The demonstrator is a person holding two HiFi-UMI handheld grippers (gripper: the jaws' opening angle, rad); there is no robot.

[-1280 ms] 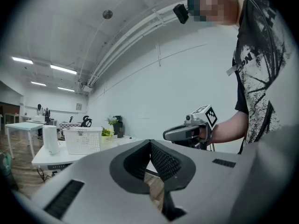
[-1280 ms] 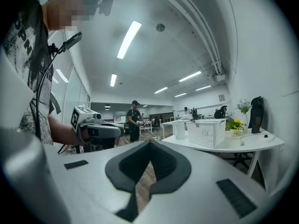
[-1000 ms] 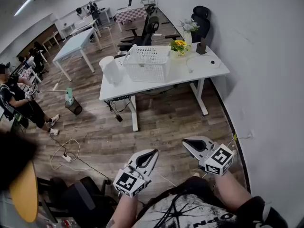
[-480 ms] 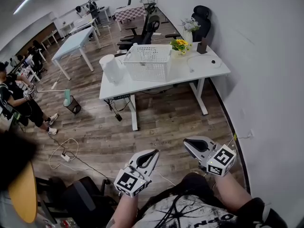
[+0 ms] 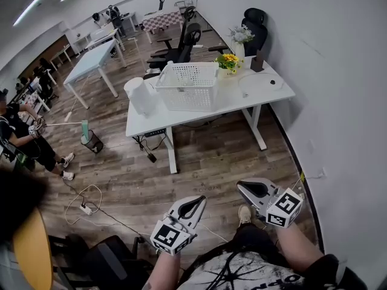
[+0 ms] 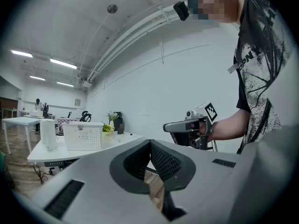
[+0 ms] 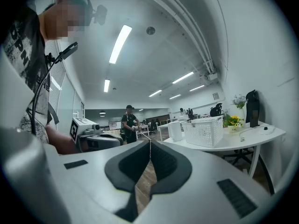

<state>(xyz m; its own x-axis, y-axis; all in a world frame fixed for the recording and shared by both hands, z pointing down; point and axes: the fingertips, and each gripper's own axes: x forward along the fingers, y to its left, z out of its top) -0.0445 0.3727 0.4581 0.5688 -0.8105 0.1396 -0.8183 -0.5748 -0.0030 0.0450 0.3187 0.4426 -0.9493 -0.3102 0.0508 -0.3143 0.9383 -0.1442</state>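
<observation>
The left tongs [image 5: 201,200] are pressed together. In the left gripper view the two dark pads meet at their tips with nothing between them, and only floorboards show through the slit below. The right tongs [image 5: 240,186] are pressed together too, pads touching at the tip and gripping nothing.

In the head view both are held low over the wooden floor [image 5: 199,162], apart from each other. The right tongs are at 3 o'clock of the left, and each points toward 12 o'clock. The person's shoe [image 5: 244,213] shows on the floor between them.

The white table [image 5: 266,96] stands well apart from both tongs, at 12 o'clock. On it sits a white basket [image 5: 188,84], straight up at 12 o'clock from the left tongs and at 11 o'clock from the right tongs. A white cylinder [image 5: 138,95] stands just beside the basket at its 9 o'clock, and yellow flowers [image 5: 228,58] stand near its 2 o'clock. A black chair [image 5: 257,18] is behind the table at 1 o'clock.

In the right gripper view the table and basket lie at 2 o'clock of the closed pads. In the left gripper view they lie at 9 o'clock.

A white cord [image 5: 84,201] lies on the floor at 9 o'clock of the left tongs. A second person [image 5: 21,139] stands at the far 9 o'clock edge with a long stick.
</observation>
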